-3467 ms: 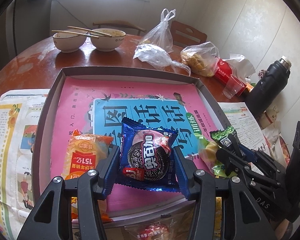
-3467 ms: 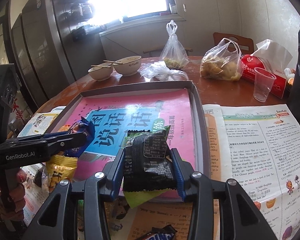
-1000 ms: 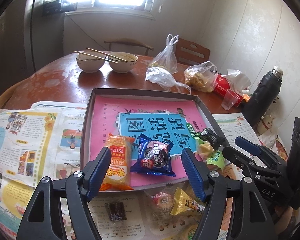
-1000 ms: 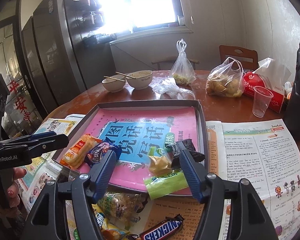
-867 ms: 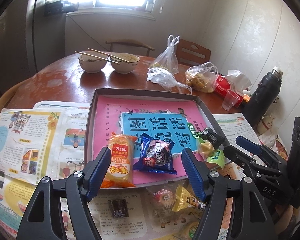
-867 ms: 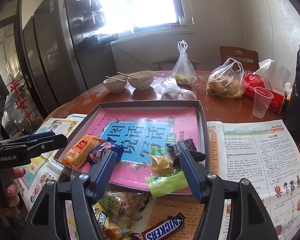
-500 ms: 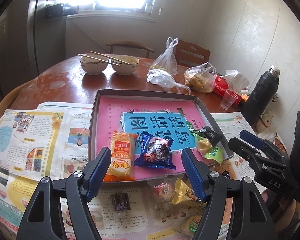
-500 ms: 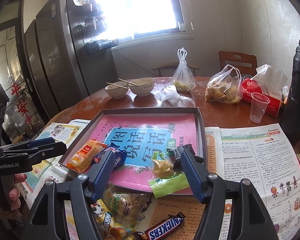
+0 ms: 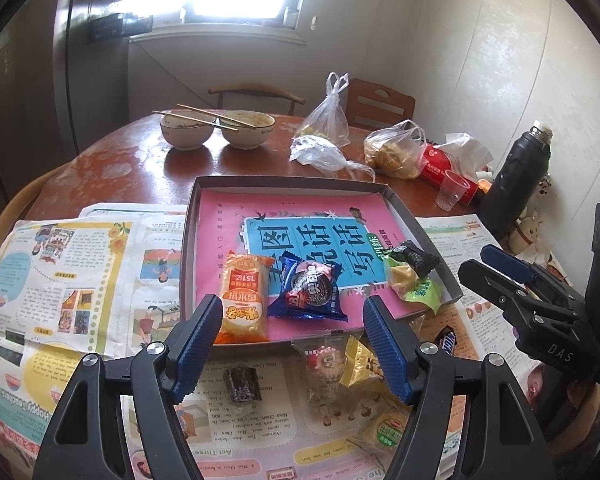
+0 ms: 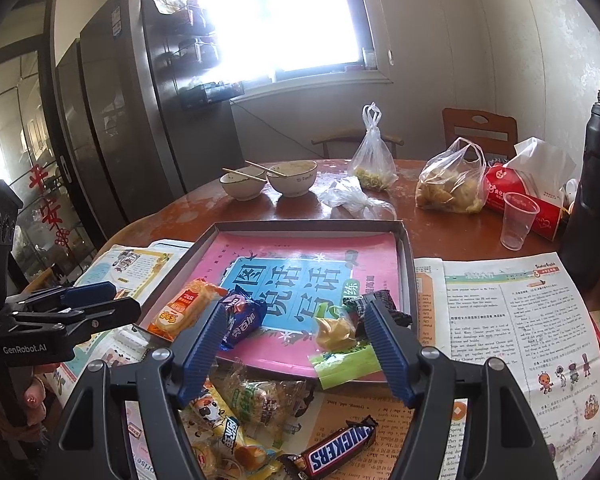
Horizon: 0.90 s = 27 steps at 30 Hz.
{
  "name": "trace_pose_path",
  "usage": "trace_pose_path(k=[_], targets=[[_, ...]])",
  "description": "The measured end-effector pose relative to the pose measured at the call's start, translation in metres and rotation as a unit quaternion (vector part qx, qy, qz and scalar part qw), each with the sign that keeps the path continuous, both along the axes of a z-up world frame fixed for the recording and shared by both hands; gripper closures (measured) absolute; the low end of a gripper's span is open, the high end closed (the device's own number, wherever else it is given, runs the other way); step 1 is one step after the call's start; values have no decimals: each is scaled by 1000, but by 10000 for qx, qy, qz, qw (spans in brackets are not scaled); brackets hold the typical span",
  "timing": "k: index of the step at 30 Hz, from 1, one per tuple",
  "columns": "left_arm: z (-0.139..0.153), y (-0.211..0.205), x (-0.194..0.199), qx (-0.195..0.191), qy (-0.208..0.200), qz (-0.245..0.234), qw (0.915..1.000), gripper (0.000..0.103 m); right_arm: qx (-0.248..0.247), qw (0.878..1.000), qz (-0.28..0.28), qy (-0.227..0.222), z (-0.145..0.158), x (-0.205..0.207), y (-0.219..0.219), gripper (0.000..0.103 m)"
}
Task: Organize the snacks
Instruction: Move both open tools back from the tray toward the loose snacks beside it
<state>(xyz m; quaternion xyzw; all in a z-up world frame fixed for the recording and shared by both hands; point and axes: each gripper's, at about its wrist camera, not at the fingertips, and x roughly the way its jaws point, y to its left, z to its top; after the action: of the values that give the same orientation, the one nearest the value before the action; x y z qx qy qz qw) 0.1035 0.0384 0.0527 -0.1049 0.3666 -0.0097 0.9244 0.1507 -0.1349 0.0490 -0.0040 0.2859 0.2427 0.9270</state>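
Note:
A grey tray (image 9: 188, 248) lined with a pink book holds an orange packet (image 9: 244, 292), a blue cookie packet (image 9: 310, 288) and a black-and-green packet (image 9: 414, 258) at its near edge. My left gripper (image 9: 292, 312) hovers open above that edge, empty. My right gripper (image 10: 296, 312) hangs over the same edge with its jaws opening and nothing between them. Loose snacks lie on the newspaper below: a dark candy (image 9: 242, 386), a yellow packet (image 9: 364, 364) and a Snickers bar (image 10: 336, 446). Each gripper also shows from the side: right gripper (image 9: 478, 264), left gripper (image 10: 120, 298).
Newspapers (image 9: 60, 280) flank the tray on the round wooden table. Behind it stand two bowls with chopsticks (image 9: 216, 130), plastic bags (image 9: 392, 152), a clear cup (image 9: 452, 194), a red tissue pack (image 10: 528, 196) and a black flask (image 9: 520, 184). A dark fridge (image 10: 140, 120) stands at the left.
Both grippers let go of their packets, which now lie in the tray, and drew back and upward from it. The right jaws have spread slightly wider.

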Motion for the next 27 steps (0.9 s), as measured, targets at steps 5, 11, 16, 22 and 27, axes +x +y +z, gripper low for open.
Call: trace_pose_path(k=[5, 11, 16, 22, 27], targets=[[1, -2, -6, 22, -3, -39, 10000, 29, 3, 10000, 28, -20, 3, -5, 0, 32], [1, -3, -12, 39, -14, -70, 10000, 29, -25, 10000, 60, -35, 6, -11, 0, 31], [2, -6, -17, 80, -24, -116, 9999, 29, -22, 9999, 123, -57, 8, -17, 1, 31], [-1, -13, -21, 124, 34, -225, 9997, 29, -66, 9998, 149, -74, 10, -23, 2, 31], [-6, -18, -23, 113, 114, -311, 9994, 29, -68, 9998, 154, -78, 11, -26, 1, 31]])
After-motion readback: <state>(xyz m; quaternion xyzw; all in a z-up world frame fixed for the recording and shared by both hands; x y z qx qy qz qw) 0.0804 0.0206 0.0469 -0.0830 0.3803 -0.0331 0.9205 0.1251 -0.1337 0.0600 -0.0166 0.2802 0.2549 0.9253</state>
